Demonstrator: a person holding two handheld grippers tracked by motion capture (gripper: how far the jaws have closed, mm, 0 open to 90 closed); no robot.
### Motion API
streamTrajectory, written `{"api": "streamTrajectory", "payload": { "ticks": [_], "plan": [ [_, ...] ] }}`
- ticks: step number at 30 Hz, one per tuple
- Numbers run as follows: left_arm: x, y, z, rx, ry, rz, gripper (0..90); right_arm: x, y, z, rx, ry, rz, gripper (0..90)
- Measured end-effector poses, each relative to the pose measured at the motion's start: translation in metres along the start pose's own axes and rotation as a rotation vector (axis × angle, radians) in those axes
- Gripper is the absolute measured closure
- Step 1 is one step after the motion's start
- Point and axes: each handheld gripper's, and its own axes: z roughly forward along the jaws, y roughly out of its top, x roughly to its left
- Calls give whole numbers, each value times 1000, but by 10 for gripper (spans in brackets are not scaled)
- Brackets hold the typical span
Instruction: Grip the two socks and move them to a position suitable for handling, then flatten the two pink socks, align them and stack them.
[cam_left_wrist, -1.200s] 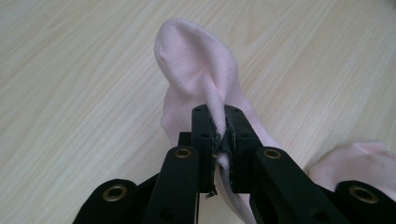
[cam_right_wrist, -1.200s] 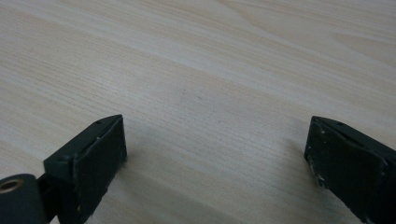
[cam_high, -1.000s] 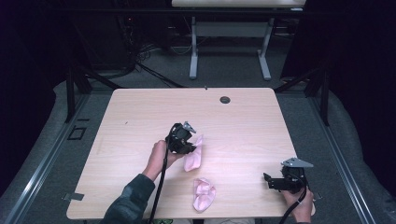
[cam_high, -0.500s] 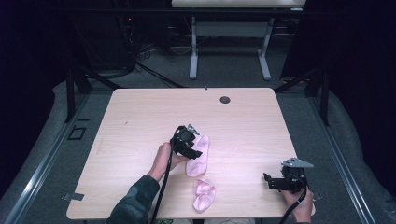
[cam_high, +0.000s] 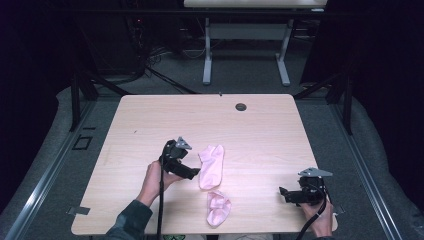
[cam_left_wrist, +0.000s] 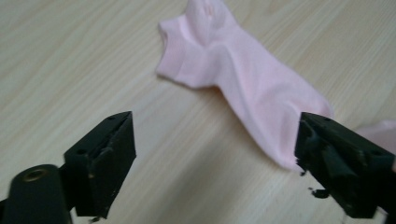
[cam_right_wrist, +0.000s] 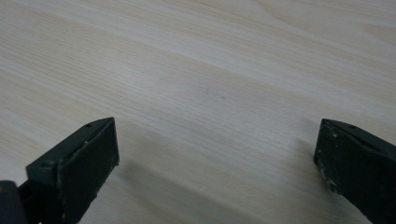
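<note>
A pink sock lies flat near the middle of the wooden table. A second pink sock sits crumpled just below it, near the front edge. My left gripper is just left of the flat sock; its jaws have just been opening, they stand wide apart, and nothing is between them. My right gripper rests at the front right corner, open over bare wood.
A small dark grommet sits in the table near its far edge. Beyond the table stand the legs of another desk on grey floor. Black frame posts flank the table.
My left gripper let go of the flat sock, which now lies on the table, and drew back to the left. The right gripper has stayed in place.
</note>
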Motion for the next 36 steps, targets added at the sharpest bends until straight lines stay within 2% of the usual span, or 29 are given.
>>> {"api": "streamTrajectory", "payload": {
  "ticks": [1, 2, 3, 4, 5, 6, 7, 8, 10, 11, 12, 14, 15, 16, 18, 19, 22, 25, 26, 27, 28, 30, 31, 36],
  "plan": [
    [1, -8, -4, -8, 1, -15, 67, 10, 4, -4, -11, 22, -11, 0],
    [1, -8, -4, -8, 1, -15, 59, 10, 4, -4, -11, 22, -11, 0],
    [1, -16, -8, -13, 4, -24, 47, 22, 11, -8, -18, 48, -24, 0],
    [1, -16, -8, -13, 4, -24, 36, 22, 11, -8, -18, 48, -24, 0],
    [1, -23, -10, -22, 2, -35, 26, 36, 18, -13, -18, 70, -38, 0],
    [1, -23, -10, -22, 2, -35, 9, 36, 18, -13, -18, 70, -38, 0],
    [2, -27, -11, -26, -3, -44, 9, 42, 22, -16, -15, 91, -45, 0],
    [3, -33, -12, -22, -14, -60, 1, 56, 28, -19, -5, 118, -68, 0],
    [2, -38, -14, -32, -16, -79, 1, 70, 34, -21, 3, 145, -90, 0],
    [2, -38, -14, -32, -16, -79, 1, 70, 34, -21, 3, 145, -90, 0],
    [1, -42, -15, -34, -14, -82, 1, 84, 38, -23, 10, 158, -121, 0],
    [-2, -46, -16, -40, -4, -84, 0, 96, 43, -23, 14, 180, -147, 0],
    [-2, -46, -16, -40, -4, -84, 0, 96, 43, -23, 14, 180, -147, 0],
    [-3, -50, -17, -35, 2, -86, 0, 108, 47, -23, 29, 197, -168, 0],
    [-4, -52, -18, -29, 6, -84, 0, 118, 51, -22, 37, 213, -197, 4],
    [-5, -56, -18, -30, 9, -90, 0, 123, 53, -21, 37, 236, -201, 18],
    [-5, -60, -18, -21, -15, -106, 0, 135, 58, -17, 68, 244, -233, 73],
    [-7, -66, -16, -5, -19, -116, 0, 143, 61, -16, 79, 262, -247, 110],
    [-8, -69, -15, 8, -24, -115, 0, 151, 63, -14, 80, 276, -262, 145],
    [-8, -69, -15, 8, -24, -115, 1, 151, 63, -14, 80, 276, -262, 145],
    [-10, -72, -14, 5, -11, -118, 0, 159, 66, -14, 88, 287, -274, 198],
    [-11, -73, -14, 3, -8, -118, 1, 163, 67, -13, 90, 295, -284, 232],
    [-12, -74, -14, 3, -19, -125, 1, 171, 70, -11, 97, 304, -292, 300],
    [-17, -77, -11, -4, -20, -121, 2, 184, 74, -4, 131, 326, -308, 433]
  ]
}}
